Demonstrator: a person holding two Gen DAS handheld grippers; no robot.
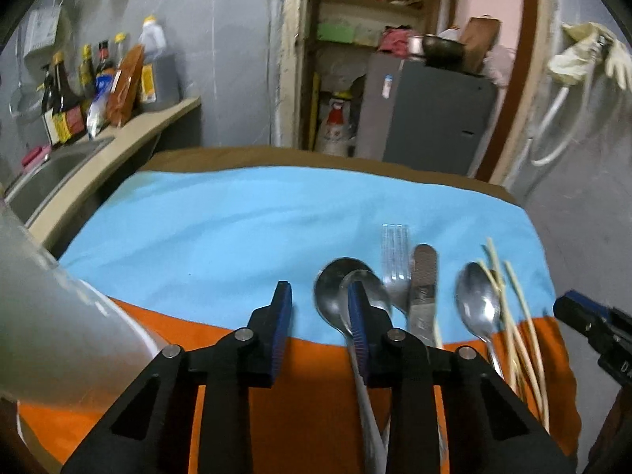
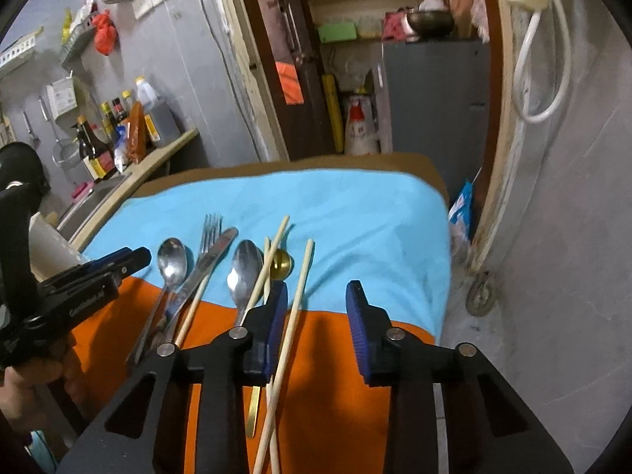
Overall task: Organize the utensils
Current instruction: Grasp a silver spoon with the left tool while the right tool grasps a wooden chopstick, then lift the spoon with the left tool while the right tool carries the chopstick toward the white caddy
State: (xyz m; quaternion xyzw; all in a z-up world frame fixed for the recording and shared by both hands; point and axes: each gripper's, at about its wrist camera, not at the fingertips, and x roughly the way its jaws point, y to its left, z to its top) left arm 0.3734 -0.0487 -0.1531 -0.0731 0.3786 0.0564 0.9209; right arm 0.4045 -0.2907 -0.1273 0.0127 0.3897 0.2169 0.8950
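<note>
Utensils lie in a row on a blue and orange cloth [image 1: 237, 237]. In the left wrist view I see two steel spoons overlapping [image 1: 335, 300], a fork [image 1: 395, 268], a knife [image 1: 424, 288], another spoon [image 1: 476, 304] and pale chopsticks [image 1: 517, 316]. My left gripper [image 1: 320, 328] is open, its right finger over the overlapped spoons. In the right wrist view my right gripper [image 2: 316, 324] is open above the chopsticks [image 2: 292, 316] and a gold spoon [image 2: 281, 264]. A spoon [image 2: 172, 260], fork [image 2: 209, 233], knife [image 2: 213, 256] and second spoon [image 2: 245, 268] lie to its left.
A white cylindrical container [image 1: 51, 316] stands at the cloth's left edge. A counter with sauce bottles [image 1: 71, 91] and a sink [image 1: 47, 170] lies to the left. A grey cabinet [image 1: 430, 114] stands behind the table. The table's right edge drops to the floor [image 2: 513, 276].
</note>
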